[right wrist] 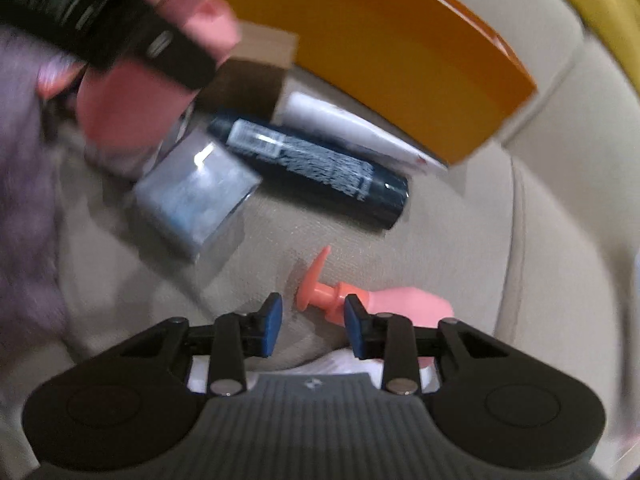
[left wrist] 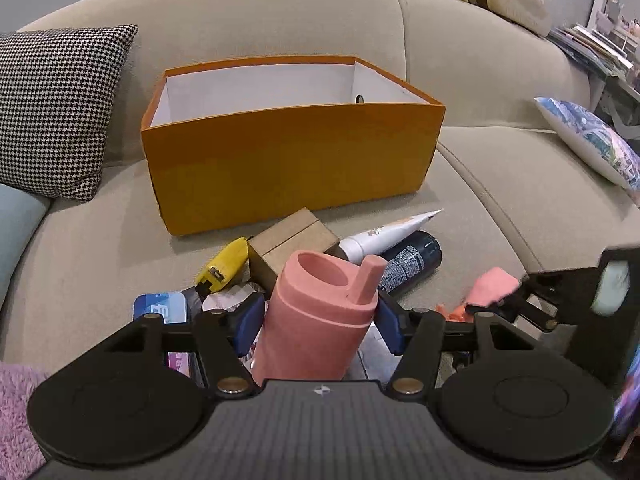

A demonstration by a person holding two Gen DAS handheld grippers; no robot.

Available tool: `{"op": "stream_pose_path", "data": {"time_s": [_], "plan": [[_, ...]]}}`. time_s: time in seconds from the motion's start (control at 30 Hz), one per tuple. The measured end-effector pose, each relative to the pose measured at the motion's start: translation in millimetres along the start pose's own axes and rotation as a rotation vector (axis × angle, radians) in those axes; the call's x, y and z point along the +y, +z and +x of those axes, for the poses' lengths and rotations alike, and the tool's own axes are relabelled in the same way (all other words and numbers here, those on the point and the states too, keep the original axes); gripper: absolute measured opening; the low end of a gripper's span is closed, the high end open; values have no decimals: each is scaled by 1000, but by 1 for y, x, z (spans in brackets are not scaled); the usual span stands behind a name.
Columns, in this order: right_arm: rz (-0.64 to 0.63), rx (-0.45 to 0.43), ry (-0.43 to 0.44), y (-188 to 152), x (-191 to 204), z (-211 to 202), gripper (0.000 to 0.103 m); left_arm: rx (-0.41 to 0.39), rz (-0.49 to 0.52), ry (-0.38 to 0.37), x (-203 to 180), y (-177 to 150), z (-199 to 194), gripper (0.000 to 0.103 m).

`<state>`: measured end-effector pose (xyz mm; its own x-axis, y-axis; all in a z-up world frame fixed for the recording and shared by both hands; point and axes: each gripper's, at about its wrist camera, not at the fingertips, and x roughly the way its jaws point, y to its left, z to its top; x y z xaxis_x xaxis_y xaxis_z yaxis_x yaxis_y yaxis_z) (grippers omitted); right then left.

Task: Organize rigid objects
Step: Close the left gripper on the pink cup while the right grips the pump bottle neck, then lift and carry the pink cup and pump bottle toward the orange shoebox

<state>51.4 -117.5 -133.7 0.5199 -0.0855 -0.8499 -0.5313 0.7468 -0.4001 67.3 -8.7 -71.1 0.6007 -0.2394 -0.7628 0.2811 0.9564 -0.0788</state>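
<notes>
the left claw (left wrist: 318, 316) grips a pink bottle (left wrist: 316, 320), tilted, between its blue pads above the near pile on the beige sofa (left wrist: 100, 248). the orange box (left wrist: 292, 160) stands open just beyond the pile. the right claw (right wrist: 310, 322) is open, with a pink pump bottle (right wrist: 394, 298) lying beside its right pad. farther off lie a dark spray can (right wrist: 316, 168) and a white tube (right wrist: 344, 128).

My right wrist view is smeared with motion blur. The pink cup (left wrist: 316, 320) hides the clutter beneath it, and I can't read the dark can's (right wrist: 312, 168) label.
</notes>
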Motion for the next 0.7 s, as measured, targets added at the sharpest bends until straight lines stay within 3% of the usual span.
{"op": "stream_pose_path", "data": {"time_s": [0.07,0.33,0.43,0.7], "plan": [[-101,2,-66,0,10,5,36,1,-5,-3,1,-1,-1,68],[-311,-24,-159,-10,32,12,39,4,-40,-10,8,-4,-1,68],[-404,-40,-191,-12,43,13,35,-1,-44,-10,8,-5,-4,68],[-386,-63,-221,-17,40,-3,30,-24,-63,-5,11,-7,-16,68]]}}
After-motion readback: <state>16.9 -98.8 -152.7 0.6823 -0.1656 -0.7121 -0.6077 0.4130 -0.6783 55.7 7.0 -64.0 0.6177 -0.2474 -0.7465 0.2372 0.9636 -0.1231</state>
